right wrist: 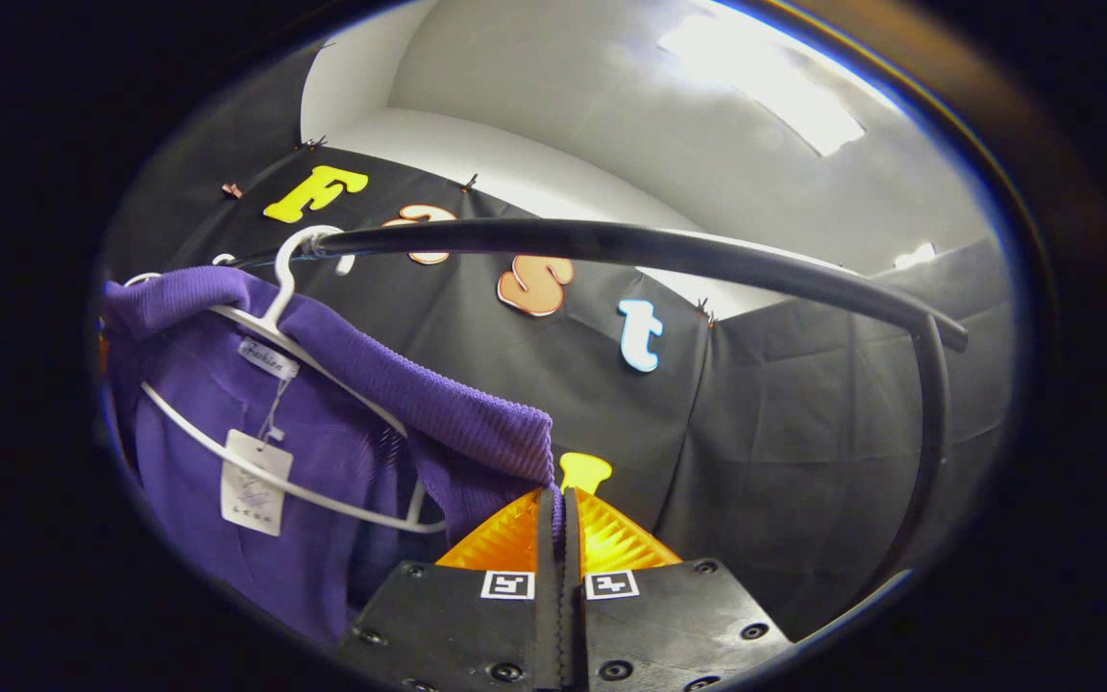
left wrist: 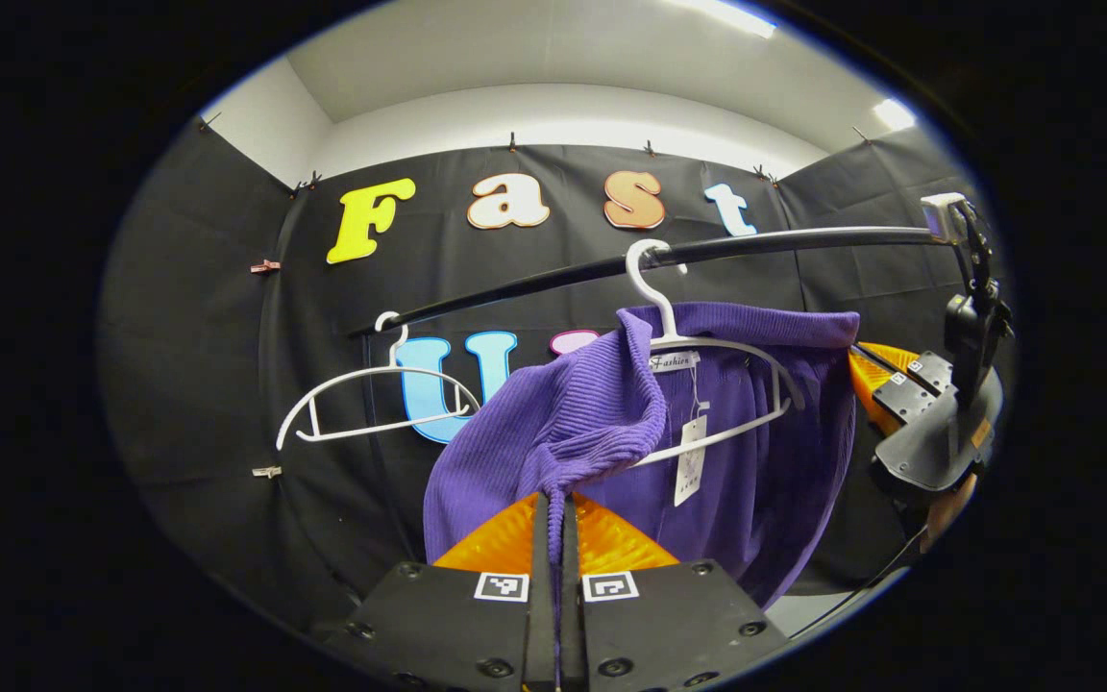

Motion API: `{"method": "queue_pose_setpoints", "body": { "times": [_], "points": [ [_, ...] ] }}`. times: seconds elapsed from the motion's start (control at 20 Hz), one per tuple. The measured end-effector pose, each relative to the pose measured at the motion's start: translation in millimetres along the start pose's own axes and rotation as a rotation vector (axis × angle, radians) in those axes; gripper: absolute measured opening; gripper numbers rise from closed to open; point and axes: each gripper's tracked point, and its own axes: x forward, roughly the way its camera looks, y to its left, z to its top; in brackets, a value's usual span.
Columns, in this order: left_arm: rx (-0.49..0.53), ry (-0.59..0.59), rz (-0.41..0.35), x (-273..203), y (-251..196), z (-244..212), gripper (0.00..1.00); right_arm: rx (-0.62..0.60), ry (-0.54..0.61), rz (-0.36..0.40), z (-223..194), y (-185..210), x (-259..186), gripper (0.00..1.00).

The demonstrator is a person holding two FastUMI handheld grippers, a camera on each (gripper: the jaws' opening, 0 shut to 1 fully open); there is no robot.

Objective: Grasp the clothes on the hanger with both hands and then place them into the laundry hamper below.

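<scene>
A purple ribbed sweater (left wrist: 602, 413) hangs on a white hanger (left wrist: 707, 351) hooked over the black rail (left wrist: 707, 252). My left gripper (left wrist: 556, 505) is shut on the sweater's left shoulder, which is pulled off the hanger's arm and bunched toward the camera. In the right gripper view, my right gripper (right wrist: 558, 500) is shut on the other shoulder of the sweater (right wrist: 342, 404), close to the end of the hanger (right wrist: 284, 481). The right gripper (left wrist: 909, 394) also appears at the right edge of the left gripper view. A white paper tag (right wrist: 256, 481) dangles from the collar.
A second white hanger (left wrist: 376, 399) hangs bare on the rail to the left of the sweater. The rail (right wrist: 630, 252) bends down into a vertical post (right wrist: 928, 423) on the right. Black cloth walls stand behind.
</scene>
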Motion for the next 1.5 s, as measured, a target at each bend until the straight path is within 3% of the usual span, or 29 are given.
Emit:
{"method": "queue_pose_setpoints", "body": {
  "times": [0.35, 0.6, 0.75, 1.0, 1.5],
  "points": [
    [0.001, -0.008, -0.003, -6, 4, 24, 0.05, -0.084, -0.091, -0.078, 4, -18, 36, 0.04],
    [-0.01, 0.002, -0.025, -3, 1, 35, 0.05, -0.11, -0.042, -0.084, -40, -16, 73, 0.01],
    [-0.005, 0.014, -0.023, -1, 0, 33, 0.05, -0.087, 0.027, -0.038, -77, 0, 80, 0.08],
    [0.031, 0.034, -0.031, 8, 2, 30, 0.05, 0.014, 0.157, 0.047, -127, 35, 48, 0.05],
    [0.034, 0.035, 0.082, 33, 73, 26, 0.05, 0.126, 0.183, 0.236, -100, 94, -43, 0.05]
  ]
}}
